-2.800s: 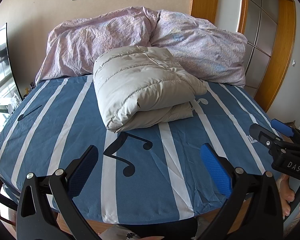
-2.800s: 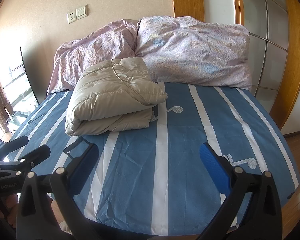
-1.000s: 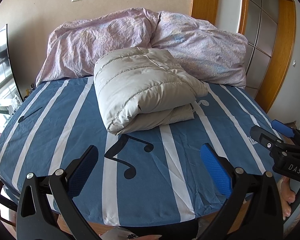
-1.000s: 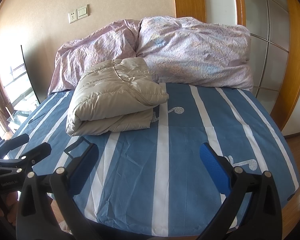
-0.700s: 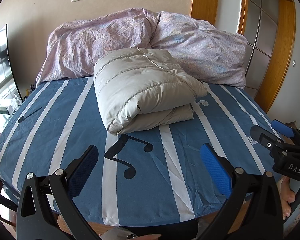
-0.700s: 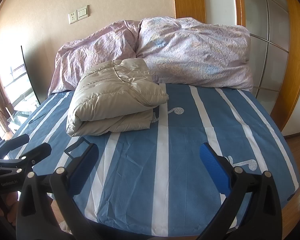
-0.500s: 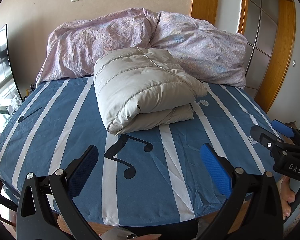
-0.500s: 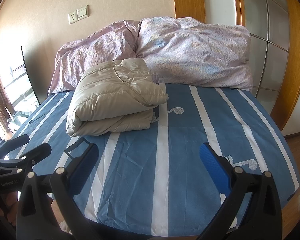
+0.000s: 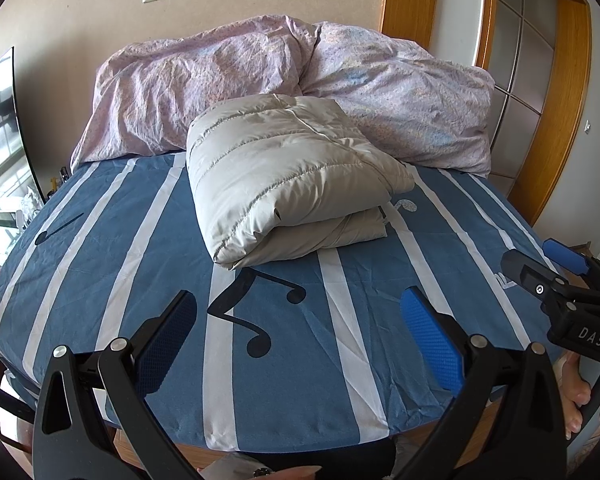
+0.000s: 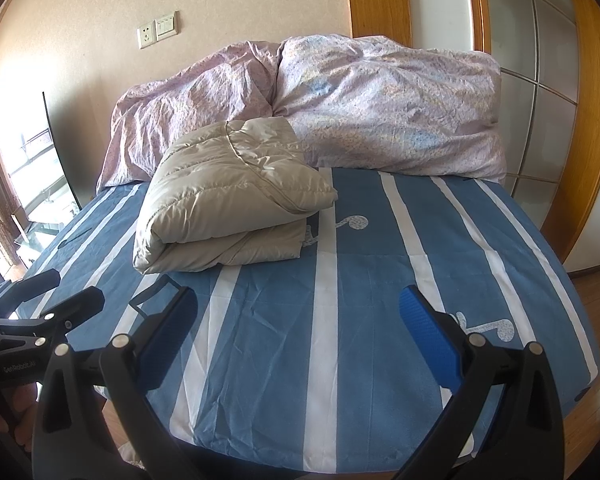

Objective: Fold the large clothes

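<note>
A beige puffer jacket (image 9: pixel 284 176) lies folded in a thick bundle on the blue striped bed (image 9: pixel 100 240), its far end against the pink duvet. It also shows in the right wrist view (image 10: pixel 228 196). My left gripper (image 9: pixel 300 340) is open and empty above the bed's near edge, well short of the jacket. My right gripper (image 10: pixel 300 336) is open and empty, also back at the near edge. Each gripper shows at the side of the other's view: the right gripper (image 9: pixel 548 276) and the left gripper (image 10: pixel 40 300).
A crumpled pink duvet (image 9: pixel 260 88) is heaped along the wall at the bed's far end. A wooden door frame (image 9: pixel 556 92) and glass panels stand on the right. A dark screen (image 9: pixel 4 128) and window lie to the left. The sheet (image 10: pixel 380 280) stretches right of the jacket.
</note>
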Motion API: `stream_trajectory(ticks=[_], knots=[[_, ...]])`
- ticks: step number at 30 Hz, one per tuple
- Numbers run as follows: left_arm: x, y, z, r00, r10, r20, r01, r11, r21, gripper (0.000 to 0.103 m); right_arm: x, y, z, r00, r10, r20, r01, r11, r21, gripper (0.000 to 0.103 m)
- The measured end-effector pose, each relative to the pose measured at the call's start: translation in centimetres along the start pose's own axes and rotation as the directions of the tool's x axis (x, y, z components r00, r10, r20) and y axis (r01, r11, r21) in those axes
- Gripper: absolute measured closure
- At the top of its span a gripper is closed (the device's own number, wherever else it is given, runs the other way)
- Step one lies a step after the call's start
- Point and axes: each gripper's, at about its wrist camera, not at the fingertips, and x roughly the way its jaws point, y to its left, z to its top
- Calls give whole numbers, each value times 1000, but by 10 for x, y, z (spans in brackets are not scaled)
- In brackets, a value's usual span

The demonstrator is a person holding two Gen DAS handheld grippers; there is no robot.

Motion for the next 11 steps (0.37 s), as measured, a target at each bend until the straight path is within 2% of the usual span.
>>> stream_trajectory(ticks=[11], knots=[[0, 1, 0, 1000, -4, -1, 4, 1000, 2, 1, 0, 1, 1, 1000, -1, 2, 1, 1000, -1, 2]])
